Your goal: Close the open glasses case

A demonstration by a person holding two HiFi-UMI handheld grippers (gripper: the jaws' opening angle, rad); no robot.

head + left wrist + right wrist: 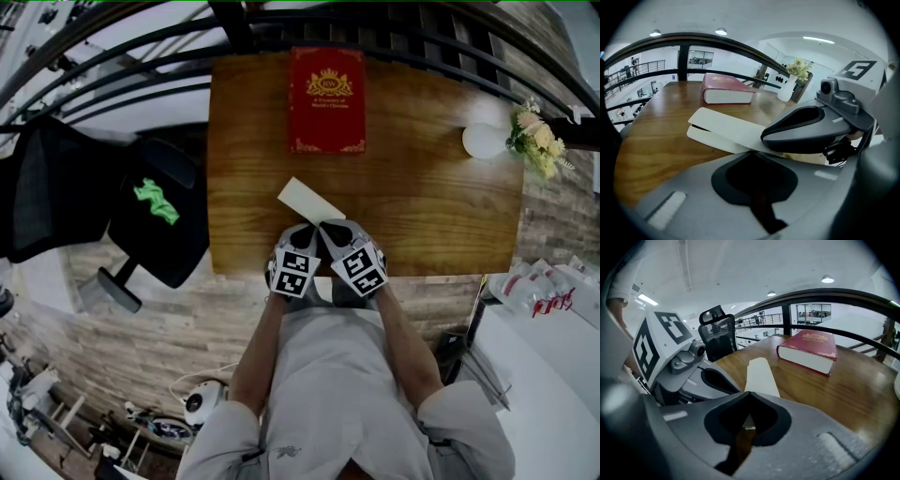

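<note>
Left gripper (pixel 302 234) and right gripper (pixel 330 230) are meeting at the desk's (pixel 422 187) near edge, fingers closed together and empty. Only the left gripper view is showing the glasses case (pixel 723 131) gaping slightly.

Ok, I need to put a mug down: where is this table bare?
Bare wood: the left strip between the table edge and the red book and glasses case; the wide right patch nearer than the white vase. Crowded: the near middle edge, where the left gripper and right gripper sit at the case.
</note>
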